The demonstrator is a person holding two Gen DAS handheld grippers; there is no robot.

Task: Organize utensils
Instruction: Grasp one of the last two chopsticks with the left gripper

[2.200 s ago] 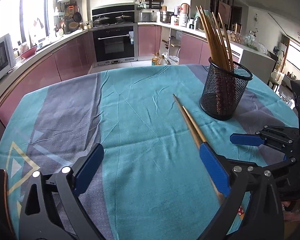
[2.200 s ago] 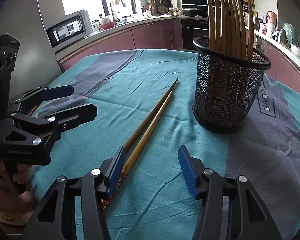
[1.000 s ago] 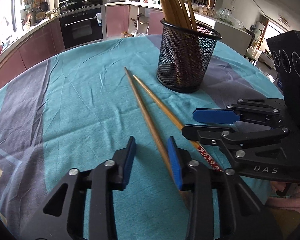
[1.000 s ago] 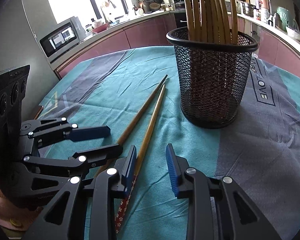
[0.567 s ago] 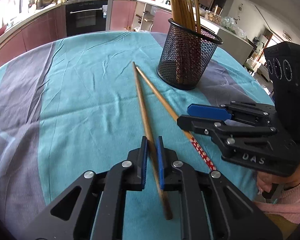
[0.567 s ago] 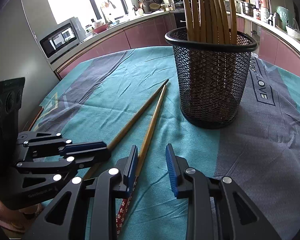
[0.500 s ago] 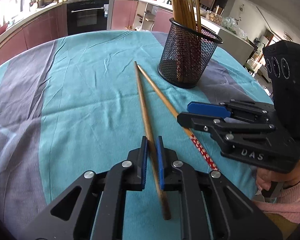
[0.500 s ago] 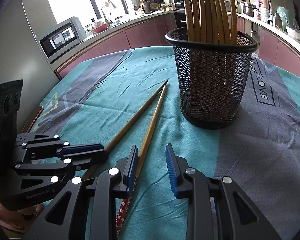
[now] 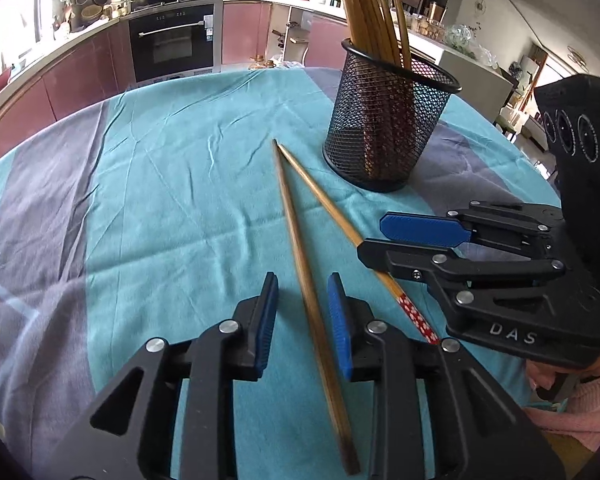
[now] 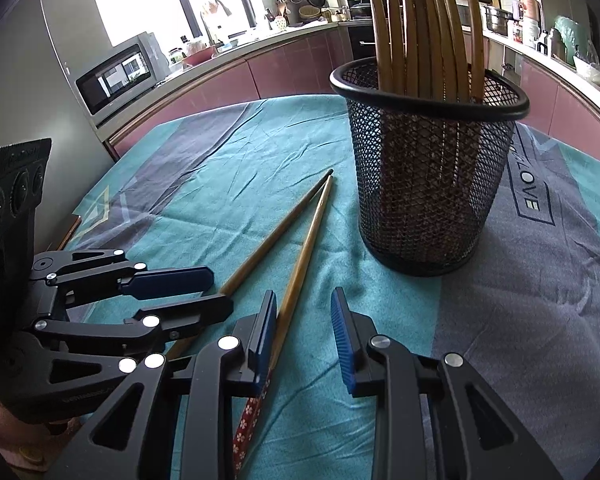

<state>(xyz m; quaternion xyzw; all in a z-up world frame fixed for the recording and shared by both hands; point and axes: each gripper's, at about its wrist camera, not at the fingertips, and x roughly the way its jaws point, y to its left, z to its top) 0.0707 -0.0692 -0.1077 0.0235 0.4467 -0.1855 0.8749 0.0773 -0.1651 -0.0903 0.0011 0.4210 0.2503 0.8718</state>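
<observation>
left wrist view puts the plain chopstick on the teal cloth of the worktop, its long axis running from between the blue pads of the left claw away to the far tip beside the mesh holder. that claw is spread, pads clear of the wood on both sides. the patterned chopstick lies just right of it, the two tips nearly meeting far off. the right claw sits over this one, also spread. right wrist view shows what the left cannot: the patterned chopstick hugs the left pad of the right claw, off centre. each claw is nearest its own stick.
</observation>
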